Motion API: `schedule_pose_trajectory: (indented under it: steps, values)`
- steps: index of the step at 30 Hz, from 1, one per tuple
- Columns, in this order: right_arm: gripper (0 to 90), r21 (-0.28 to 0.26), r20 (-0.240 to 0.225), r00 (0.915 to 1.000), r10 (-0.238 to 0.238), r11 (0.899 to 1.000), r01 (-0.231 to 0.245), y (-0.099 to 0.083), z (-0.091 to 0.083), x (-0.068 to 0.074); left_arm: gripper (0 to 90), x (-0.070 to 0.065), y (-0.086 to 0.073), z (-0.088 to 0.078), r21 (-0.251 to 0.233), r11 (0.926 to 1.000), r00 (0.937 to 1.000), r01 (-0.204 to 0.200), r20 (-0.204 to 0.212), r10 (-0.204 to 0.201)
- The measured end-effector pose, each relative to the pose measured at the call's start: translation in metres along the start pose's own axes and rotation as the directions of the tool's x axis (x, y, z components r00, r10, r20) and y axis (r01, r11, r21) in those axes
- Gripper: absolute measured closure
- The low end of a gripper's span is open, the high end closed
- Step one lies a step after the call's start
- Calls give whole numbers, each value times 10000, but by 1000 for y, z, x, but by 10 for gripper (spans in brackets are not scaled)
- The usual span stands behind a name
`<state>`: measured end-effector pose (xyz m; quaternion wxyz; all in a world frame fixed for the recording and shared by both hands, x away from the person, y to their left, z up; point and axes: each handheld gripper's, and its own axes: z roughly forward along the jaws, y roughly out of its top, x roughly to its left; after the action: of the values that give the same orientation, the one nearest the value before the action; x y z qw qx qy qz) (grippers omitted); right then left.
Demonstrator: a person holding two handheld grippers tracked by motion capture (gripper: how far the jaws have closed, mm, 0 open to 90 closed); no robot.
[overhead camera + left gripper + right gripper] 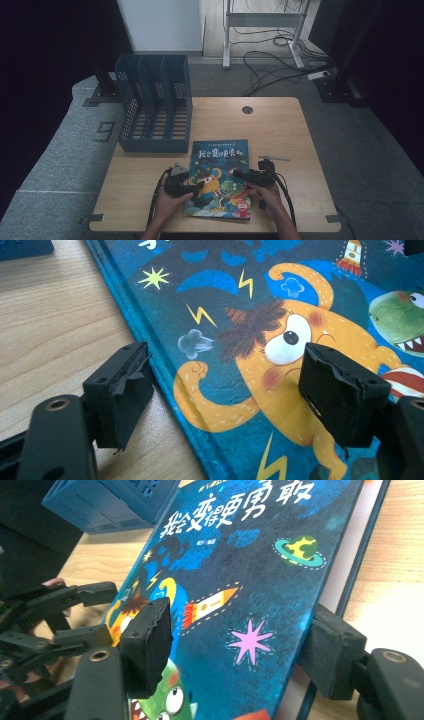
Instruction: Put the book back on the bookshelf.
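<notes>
The wooden table (280,125) carried a blue file rack (155,107) at its far left, and just in front of that lay the picture book (220,175), flat, its long axis running from the person toward the far edge, title end farthest away. The left gripper (197,186) straddled the book's left edge with jaws apart, pressing nothing. The right gripper (239,175) had one jaw above the lifted front cover and one beneath, not yet pinching it
</notes>
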<state>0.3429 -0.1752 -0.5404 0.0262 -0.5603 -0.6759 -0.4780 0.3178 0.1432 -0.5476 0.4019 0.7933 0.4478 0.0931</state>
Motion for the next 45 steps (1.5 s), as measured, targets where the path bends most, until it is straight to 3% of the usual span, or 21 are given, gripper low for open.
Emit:
schedule_pose_trajectory:
  steps: [17,27,38,45]
  values:
    - [389,-469,65,9989,-472,9978,474,6,6,-5,213,1,0,-1,-21,10000,9999,71,89,-70]
    - [411,-418,235,9972,-704,9966,714,12,18,-11,213,0,0,0,11,10000,10000,-10,43,10]
    - [457,-671,-203,9989,-413,9969,399,15,25,-16,215,2,-1,-1,-20,10000,9999,46,145,-46]
    - [500,-760,-481,9976,-502,9960,465,17,22,-18,215,3,-1,-2,-23,9999,9997,104,238,-104]
